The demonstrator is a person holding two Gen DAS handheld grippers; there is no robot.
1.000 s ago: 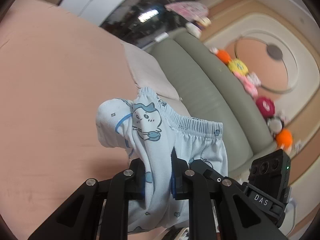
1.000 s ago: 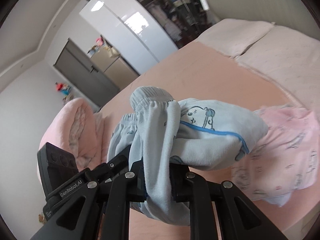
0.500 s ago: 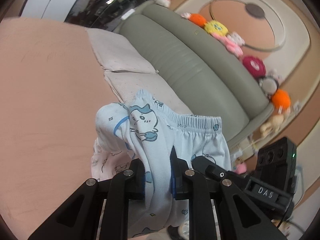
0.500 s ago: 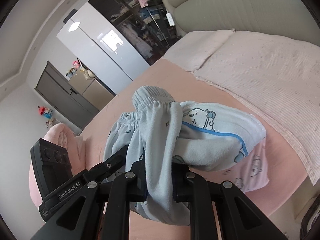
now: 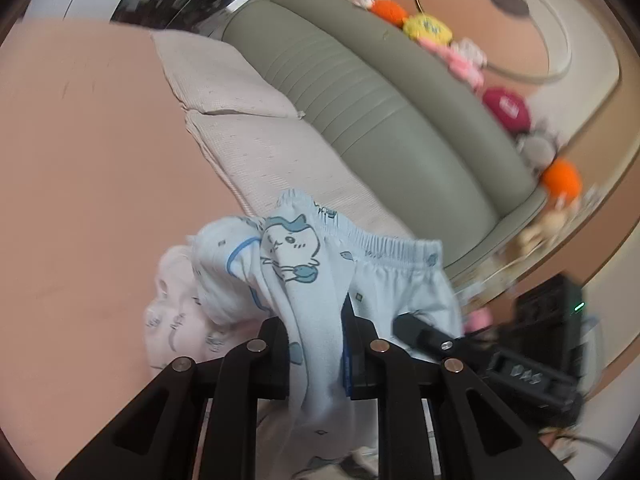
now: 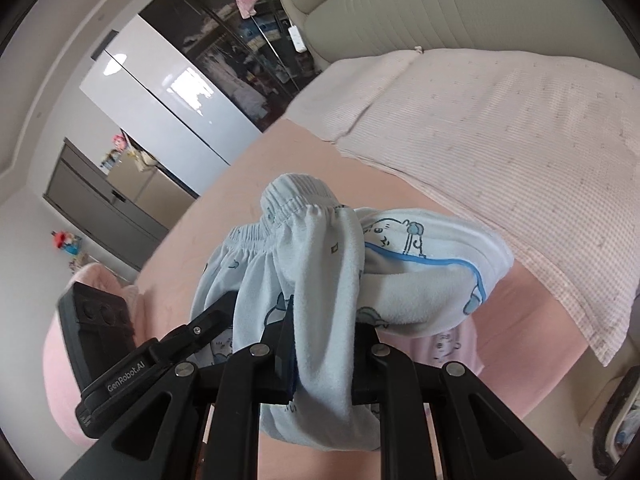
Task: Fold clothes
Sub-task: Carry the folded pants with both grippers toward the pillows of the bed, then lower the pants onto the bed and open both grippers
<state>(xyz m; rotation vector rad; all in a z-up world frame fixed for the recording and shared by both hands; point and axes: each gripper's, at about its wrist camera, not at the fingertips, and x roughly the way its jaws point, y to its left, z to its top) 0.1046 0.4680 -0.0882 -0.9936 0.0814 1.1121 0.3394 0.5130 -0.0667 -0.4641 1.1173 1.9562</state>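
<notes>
While held above the pink bed (image 6: 208,240), the light-blue pants (image 5: 316,276) hang bunched — left gripper (image 5: 316,344) and right gripper (image 6: 320,344) both clamp the fabric. Elastic waistband edge (image 6: 296,204) faces up; a pink garment (image 5: 172,320) lies just beneath — open sheet beyond.

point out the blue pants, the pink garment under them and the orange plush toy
blue pants (image 5: 288,256), left wrist view, on the cartoon print
pink garment (image 5: 168,320), left wrist view, on its bare left part
orange plush toy (image 5: 562,178), left wrist view, on its round body
</notes>
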